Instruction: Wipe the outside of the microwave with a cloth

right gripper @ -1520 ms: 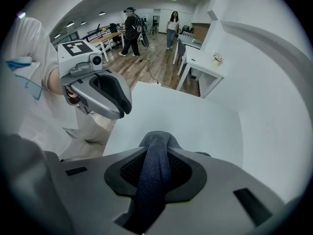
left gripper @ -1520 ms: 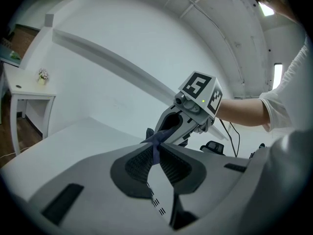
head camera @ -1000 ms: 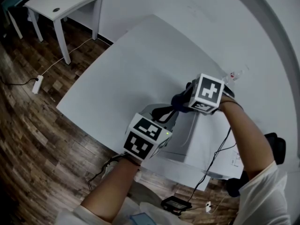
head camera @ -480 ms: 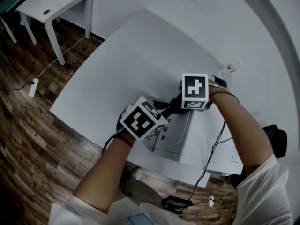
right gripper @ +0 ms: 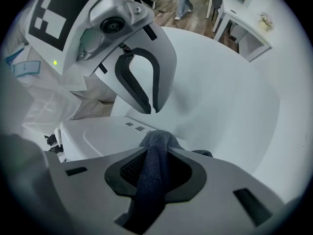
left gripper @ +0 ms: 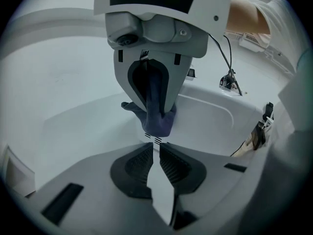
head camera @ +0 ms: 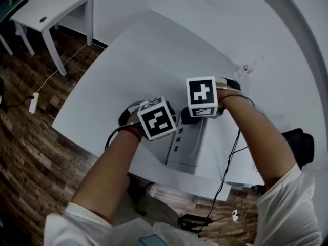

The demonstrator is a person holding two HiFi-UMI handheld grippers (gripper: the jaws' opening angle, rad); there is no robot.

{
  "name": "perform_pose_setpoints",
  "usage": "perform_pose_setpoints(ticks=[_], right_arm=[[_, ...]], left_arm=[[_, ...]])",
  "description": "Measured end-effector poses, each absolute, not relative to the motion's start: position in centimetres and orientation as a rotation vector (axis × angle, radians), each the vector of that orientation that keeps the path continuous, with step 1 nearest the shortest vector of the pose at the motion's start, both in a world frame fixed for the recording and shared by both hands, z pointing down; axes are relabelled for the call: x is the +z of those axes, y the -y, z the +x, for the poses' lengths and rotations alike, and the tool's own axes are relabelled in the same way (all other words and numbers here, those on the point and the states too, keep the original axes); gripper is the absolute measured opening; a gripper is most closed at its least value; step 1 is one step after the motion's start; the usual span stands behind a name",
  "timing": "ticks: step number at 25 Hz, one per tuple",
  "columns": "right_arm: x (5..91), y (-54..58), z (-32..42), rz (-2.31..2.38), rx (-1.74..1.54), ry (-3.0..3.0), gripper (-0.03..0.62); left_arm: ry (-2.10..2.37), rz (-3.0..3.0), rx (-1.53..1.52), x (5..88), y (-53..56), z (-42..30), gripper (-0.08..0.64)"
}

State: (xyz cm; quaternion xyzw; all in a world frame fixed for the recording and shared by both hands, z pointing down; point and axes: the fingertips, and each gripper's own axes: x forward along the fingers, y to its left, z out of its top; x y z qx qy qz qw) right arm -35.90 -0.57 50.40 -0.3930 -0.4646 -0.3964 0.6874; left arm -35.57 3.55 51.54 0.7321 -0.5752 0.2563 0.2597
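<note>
The right claw (right gripper: pixel 157 153) clamps a dark blue cloth (left gripper: pixel 157 116). A gathered fold runs between its jaws, and a bunched end pokes past the tips onto an upper edge of the white microwave (head camera: pixel 205 150), close to its vent slots (right gripper: pixel 133 126). The left claw (left gripper: pixel 156 146), jaws pressed together on nothing, hovers just beside, facing the right one. The microwave stands at the near edge of the white bench (head camera: pixel 154 50). The cloth looks soft, light and limp, likely to slump unless pinched through a thick fold, as here, leaving a pad of fabric free to rub the casing.
</note>
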Motion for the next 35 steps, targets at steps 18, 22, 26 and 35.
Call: perform_pose_setpoints(ticks=[18,22,26,35], right_arm=[[50.9,-1.9,-33.2,-0.854,-0.873,0.973,0.092],[50.9,-2.8,-32.3,-0.867,-0.866,0.968,0.093],[50.8,-3.7,-31.2,-0.881,-0.853,0.964,0.092],[50.7,-5.7,-28.9,-0.888,-0.829,0.957,0.093]], left_arm=[[1.49,2.056,0.725,52.7,-5.2,-32.7,0.041],[1.477,2.066,0.711,53.0,-5.9,-31.7,0.041],[1.471,2.07,0.719,53.2,-6.4,-31.1,0.041],[1.432,2.086,0.736,53.5,-7.2,-28.9,0.041]])
